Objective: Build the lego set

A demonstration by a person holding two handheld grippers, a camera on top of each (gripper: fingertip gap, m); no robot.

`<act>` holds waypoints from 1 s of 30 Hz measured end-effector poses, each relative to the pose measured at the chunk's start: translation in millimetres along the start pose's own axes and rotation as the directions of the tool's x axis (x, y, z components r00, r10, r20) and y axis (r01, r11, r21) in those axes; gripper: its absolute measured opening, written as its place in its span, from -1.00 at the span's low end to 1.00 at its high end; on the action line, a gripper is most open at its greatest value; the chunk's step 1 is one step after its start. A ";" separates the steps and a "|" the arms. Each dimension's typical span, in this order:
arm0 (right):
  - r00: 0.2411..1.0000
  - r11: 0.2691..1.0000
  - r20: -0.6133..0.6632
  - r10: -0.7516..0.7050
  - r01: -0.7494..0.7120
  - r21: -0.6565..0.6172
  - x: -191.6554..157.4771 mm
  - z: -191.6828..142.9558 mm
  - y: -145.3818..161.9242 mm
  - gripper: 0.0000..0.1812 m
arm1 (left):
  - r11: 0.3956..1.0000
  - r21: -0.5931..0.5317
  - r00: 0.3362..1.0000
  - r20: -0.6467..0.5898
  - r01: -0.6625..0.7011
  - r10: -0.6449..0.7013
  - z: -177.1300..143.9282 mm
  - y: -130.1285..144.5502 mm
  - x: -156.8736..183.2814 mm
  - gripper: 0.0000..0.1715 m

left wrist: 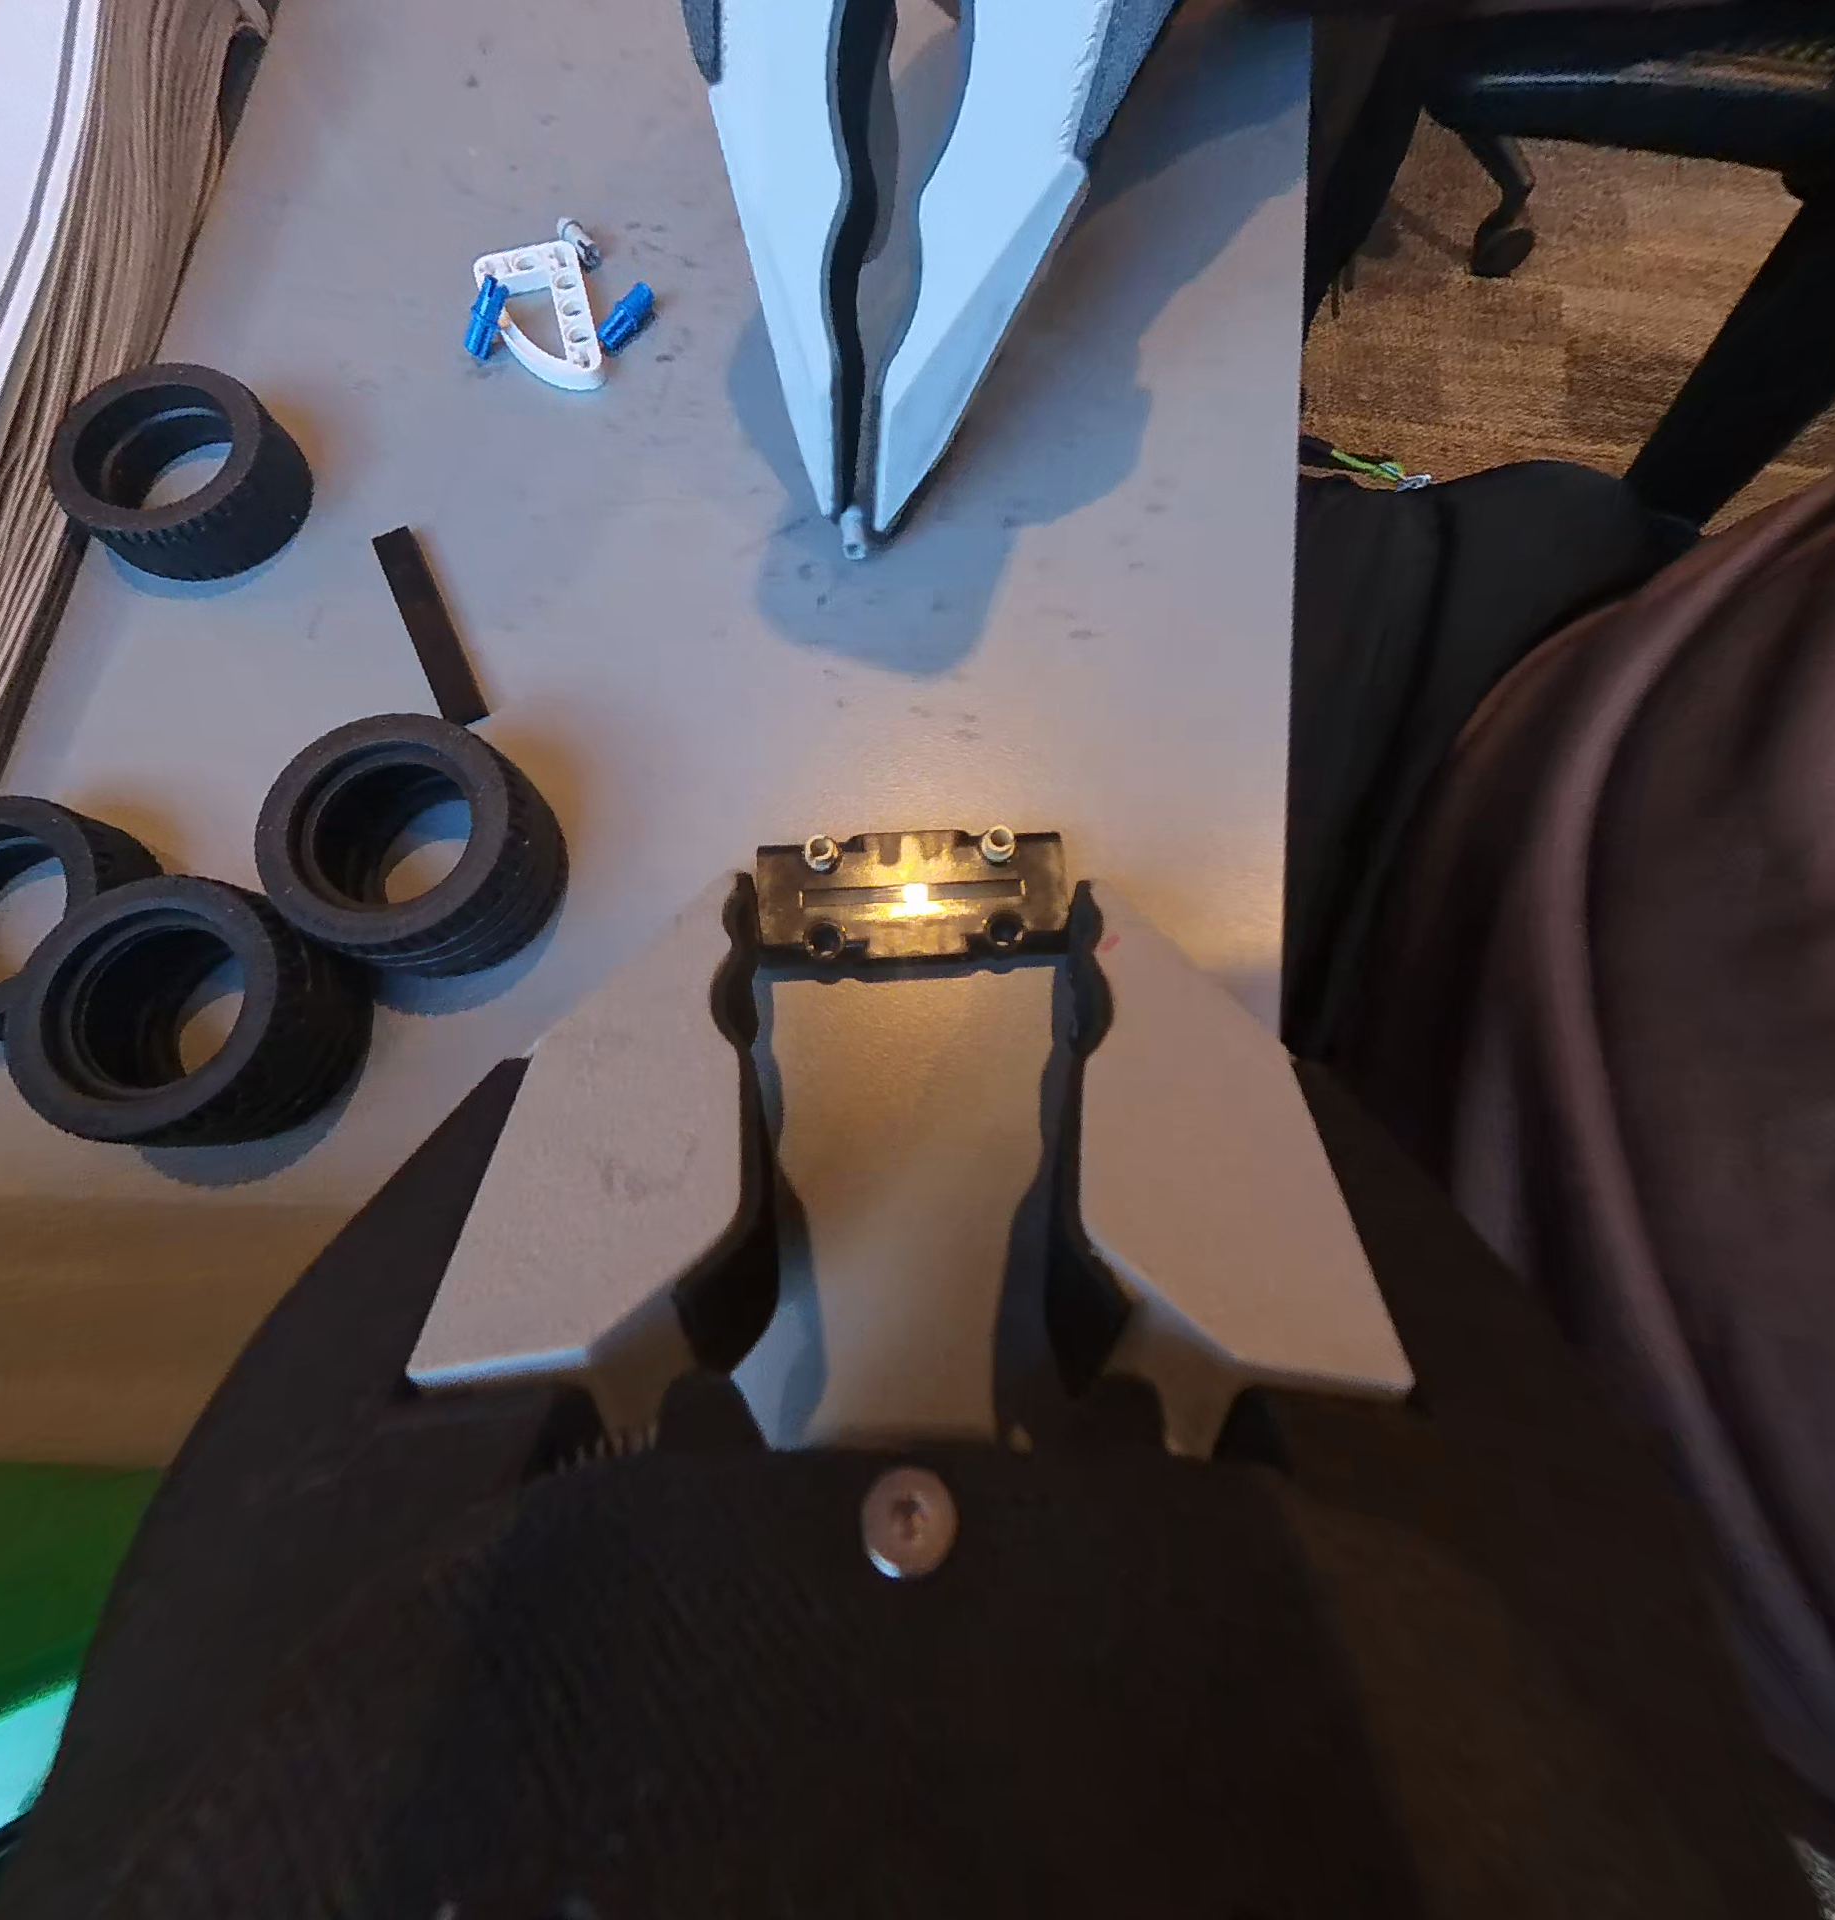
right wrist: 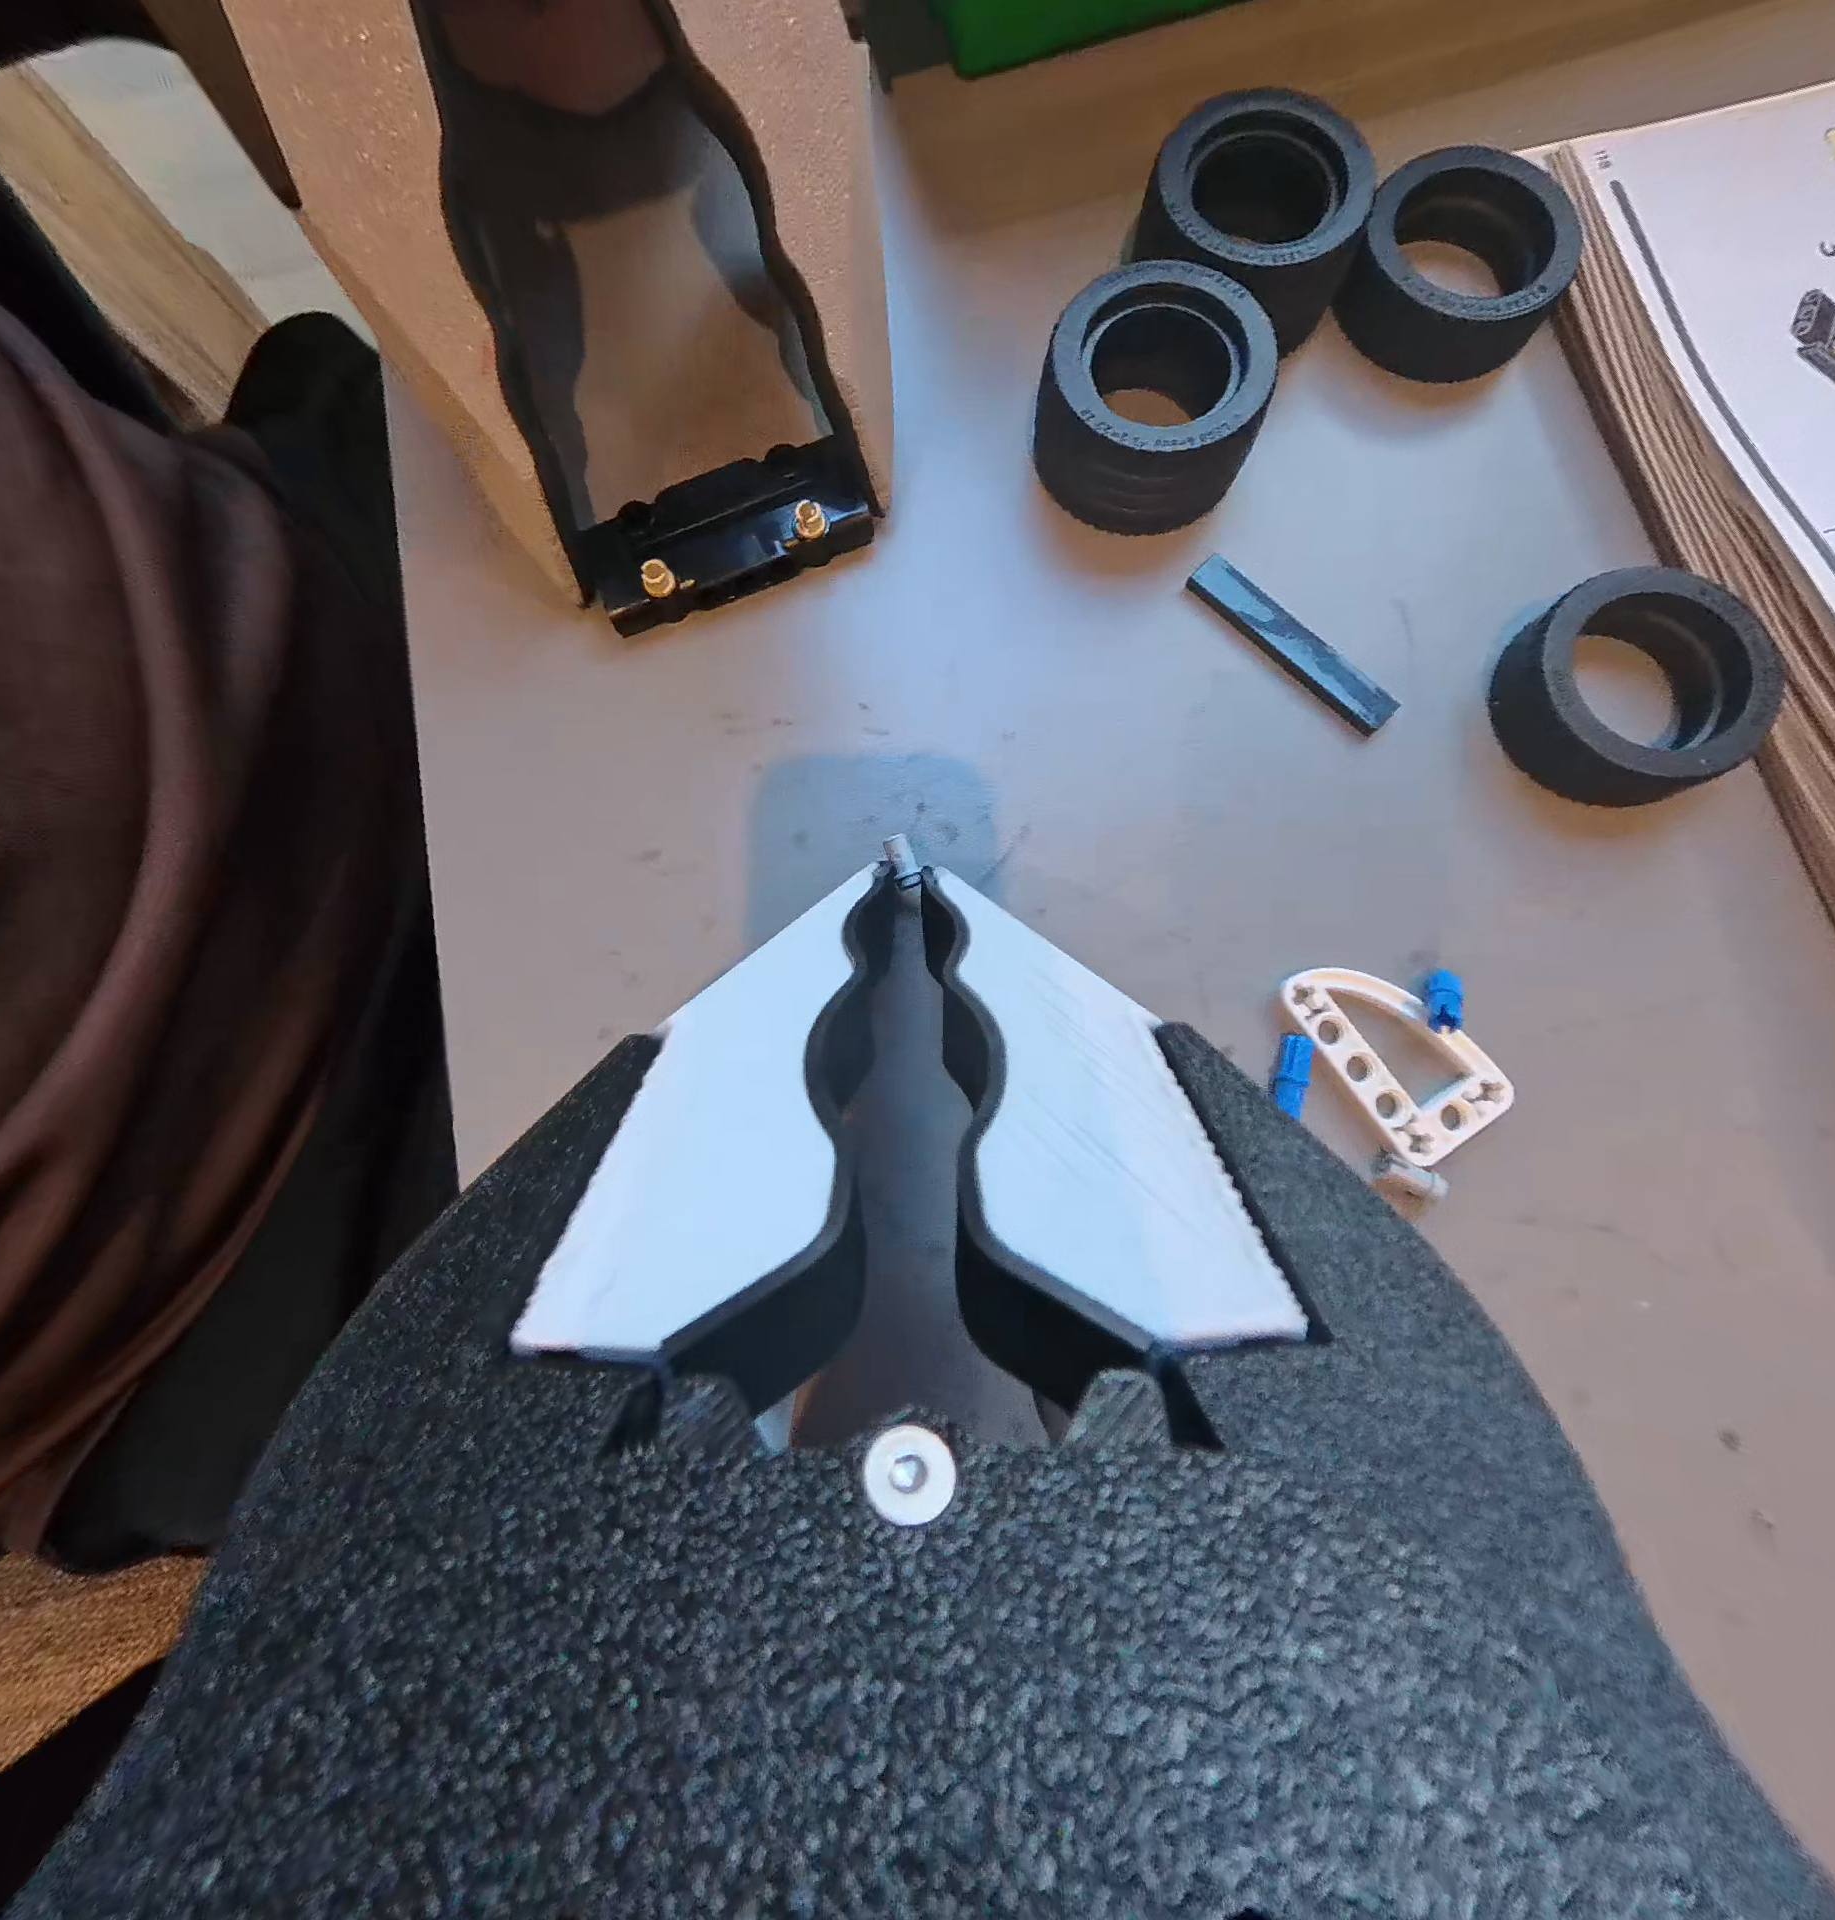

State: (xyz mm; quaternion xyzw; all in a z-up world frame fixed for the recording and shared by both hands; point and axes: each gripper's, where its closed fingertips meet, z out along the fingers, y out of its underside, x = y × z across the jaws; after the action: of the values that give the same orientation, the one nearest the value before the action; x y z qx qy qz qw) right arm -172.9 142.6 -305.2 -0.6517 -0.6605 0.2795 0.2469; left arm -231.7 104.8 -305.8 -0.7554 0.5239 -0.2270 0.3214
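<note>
Table: the grey tabletop (left wrist: 632,644) filled most of both views, scuffed with dark marks, its edge running beside a person's dark brown garment (left wrist: 1671,1039).
Booklet: an open instruction booklet (right wrist: 1744,343) lay at 2 o'clock in the right wrist view, over a striped brown stack.
Left gripper: the left gripper (left wrist: 908,914) sat at centre in its own view, jaws spread wide and clamped on the two ends of a black lego block (left wrist: 908,899).
Right gripper: the right gripper (right wrist: 900,878) had its white fingers (right wrist: 1079,1143) drawn almost together, pinching a small grey pin (right wrist: 895,850) at the tips just above the table.
Tyres: four black rubber tyres (right wrist: 1152,395) lay on the table at 1 to 3 o'clock in the right wrist view, three clustered and touching, one apart near the booklet.
Black block: it carried two tan pins (right wrist: 809,516) on its far side and two empty holes on the near side in the left wrist view.
Flat tile: a black strip (right wrist: 1292,644) lay between the tyre cluster and the lone tyre.
White piece: a white curved beam with holes (right wrist: 1396,1070) lay at 3 o'clock of the right gripper, with two blue pins (right wrist: 1443,997) touching it and a grey pin (right wrist: 1412,1179) at its corner.
</note>
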 end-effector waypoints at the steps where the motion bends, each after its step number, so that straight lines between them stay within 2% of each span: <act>1: 1.000 1.000 0.001 0.007 -0.007 0.010 -0.4 0.5 -0.9 -0.95 | 1.000 0.000 1.000 -0.005 -0.007 0.007 -0.1 0.0 1.1 -0.32; 7: 0.996 0.996 0.074 0.056 -0.061 0.061 -8.3 3.9 -10.7 -0.95 | 1.000 -0.002 0.998 -0.049 -0.026 0.026 0.9 -0.2 6.0 -0.32; 16: 0.990 0.997 0.140 0.018 -0.029 0.078 -32.5 15.9 -26.0 -0.95 | 0.998 -0.001 0.995 -0.080 -0.056 0.056 2.1 -1.1 11.8 -0.32; 23: 0.994 0.996 0.083 -0.065 0.060 0.062 -35.5 26.0 -28.5 -0.95 | 0.998 0.000 0.995 -0.083 -0.060 0.060 3.2 -2.2 12.7 -0.32; 30: 0.996 0.997 0.062 -0.068 0.066 0.045 -31.5 31.4 -28.9 -0.95 | 0.998 0.001 0.995 -0.079 -0.057 0.056 5.7 -4.4 12.3 -0.32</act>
State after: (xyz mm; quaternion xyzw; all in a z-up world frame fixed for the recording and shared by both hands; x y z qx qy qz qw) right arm -214.6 109.8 -306.7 -0.6145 -0.6834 0.3056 0.2488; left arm -220.7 95.7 -306.5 -0.7309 0.5576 -0.2473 0.3061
